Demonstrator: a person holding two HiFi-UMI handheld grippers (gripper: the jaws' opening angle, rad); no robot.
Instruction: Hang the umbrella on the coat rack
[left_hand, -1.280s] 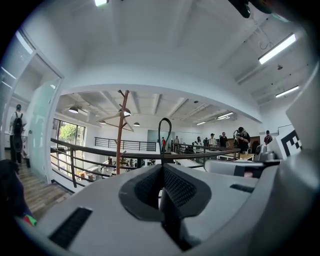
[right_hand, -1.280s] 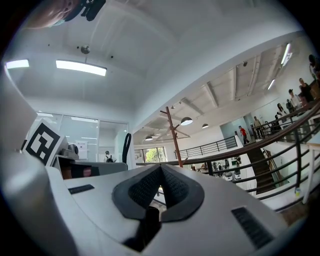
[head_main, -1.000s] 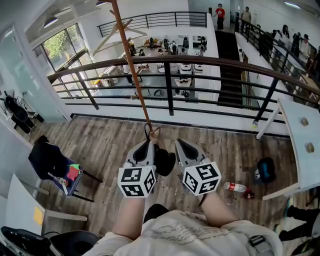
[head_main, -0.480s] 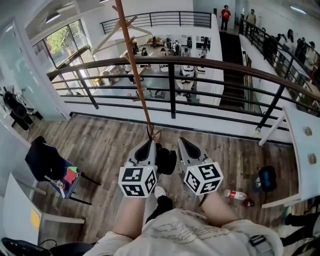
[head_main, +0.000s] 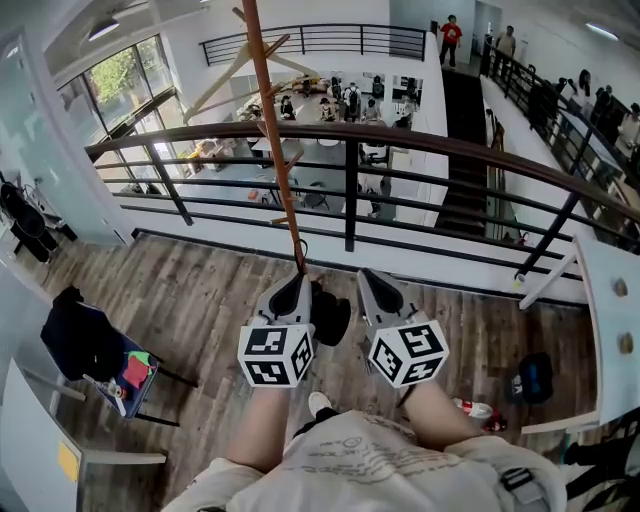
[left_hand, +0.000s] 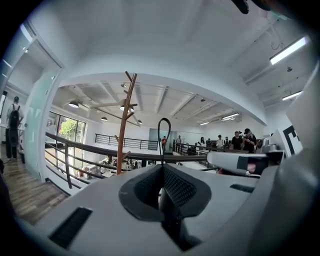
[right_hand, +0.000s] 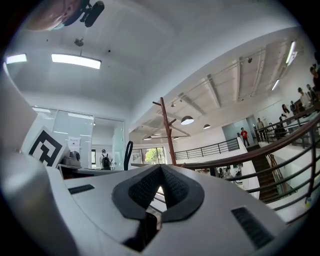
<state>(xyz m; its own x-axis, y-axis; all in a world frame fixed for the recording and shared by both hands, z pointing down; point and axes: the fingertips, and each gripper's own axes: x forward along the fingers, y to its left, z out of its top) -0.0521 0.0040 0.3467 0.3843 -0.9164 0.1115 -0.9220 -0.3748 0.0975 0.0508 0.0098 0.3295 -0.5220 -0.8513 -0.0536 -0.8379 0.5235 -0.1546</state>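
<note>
The coat rack (head_main: 270, 120) is a tall brown wooden pole with angled pegs, standing just beyond my two grippers by the railing. My left gripper (head_main: 292, 288) is shut on a folded black umbrella (head_main: 331, 318), whose body hangs between the two grippers. In the left gripper view the umbrella's thin black strap loop (left_hand: 164, 134) sticks up from the closed pads (left_hand: 175, 187), with the coat rack (left_hand: 125, 127) behind it to the left. My right gripper (head_main: 374, 286) is level with the left one, its jaws together and empty. The rack (right_hand: 168, 132) rises ahead of it.
A dark metal railing (head_main: 400, 135) with a wooden top rail runs across in front, with a drop to a lower floor beyond. A chair (head_main: 90, 345) with dark clothes stands at left. A white table (head_main: 610, 300), a bottle (head_main: 470, 408) and a black bag (head_main: 532, 378) are at right.
The person has stepped forward; the coat rack's pole and the railing are nearer. Both grippers keep their pose, the left still holding the umbrella.
</note>
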